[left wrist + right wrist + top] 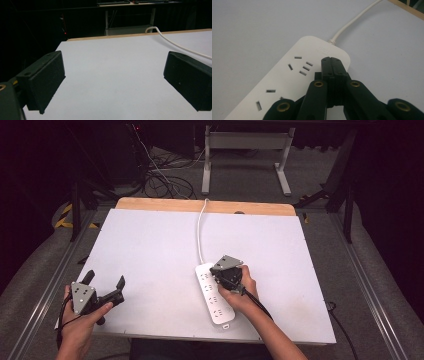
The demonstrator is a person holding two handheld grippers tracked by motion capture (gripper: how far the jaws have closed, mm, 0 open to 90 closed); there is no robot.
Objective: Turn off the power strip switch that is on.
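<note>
Power strip (214, 295) lies flat near the desk's (150, 250) near-right edge, cord (200, 227) trailing far, so the right gripper (331, 60), jaws shut empty, can probably poke its far end, while the left gripper (106, 289) idles wide open near-left.

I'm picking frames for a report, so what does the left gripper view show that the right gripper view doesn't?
Left gripper view alone: the left hand-held gripper with jaws wide apart and nothing between them, over bare table, with a dark room and a desk frame beyond the far edge.

Right gripper view alone: the right hand-held gripper with jaws shut together, tips at the cable end of the white power strip, whose socket slots show close up.

Both: the white tabletop, its wooden far edge and the strip's white cable.
</note>
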